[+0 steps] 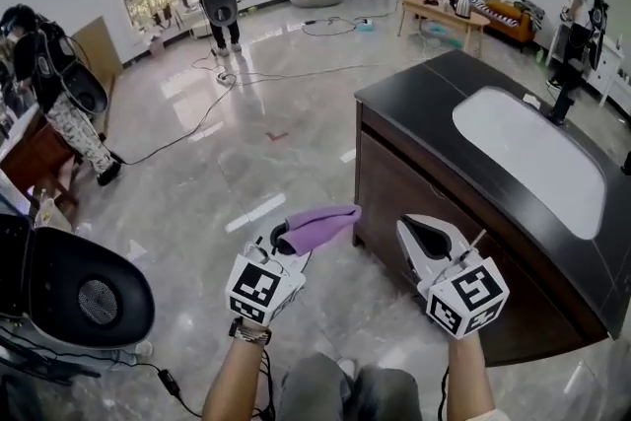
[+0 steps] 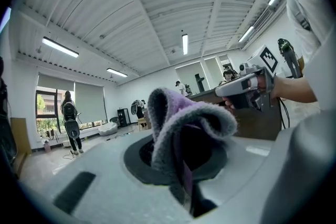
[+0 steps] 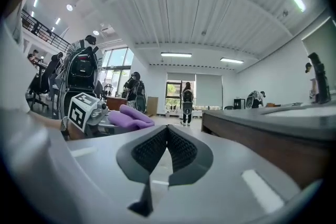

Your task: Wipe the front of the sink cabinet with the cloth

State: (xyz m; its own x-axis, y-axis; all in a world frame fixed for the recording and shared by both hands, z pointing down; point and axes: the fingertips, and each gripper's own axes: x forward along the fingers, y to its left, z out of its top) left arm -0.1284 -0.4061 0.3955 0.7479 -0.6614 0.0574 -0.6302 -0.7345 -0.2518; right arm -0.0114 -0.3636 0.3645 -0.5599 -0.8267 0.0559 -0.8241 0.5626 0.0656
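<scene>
In the head view my left gripper point(image 1: 289, 239) is shut on a folded purple cloth point(image 1: 321, 224), which sticks out toward the cabinet's left corner, held in the air a little short of it. The sink cabinet has a dark brown front point(image 1: 414, 197), a black top and a white basin point(image 1: 532, 163). My right gripper point(image 1: 409, 229) is shut with nothing in it, just in front of the cabinet front. In the left gripper view the cloth point(image 2: 184, 123) bulges up from the jaws. The right gripper view shows its ribbed pads point(image 3: 181, 149) pressed together, with the cloth point(image 3: 131, 117) at left.
A black faucet point(image 1: 562, 104) stands behind the basin. A black round device point(image 1: 79, 296) sits at lower left, with cables point(image 1: 212, 108) trailing over the glossy floor. Several people stand around the room; a wooden table point(image 1: 444, 13) is at the back.
</scene>
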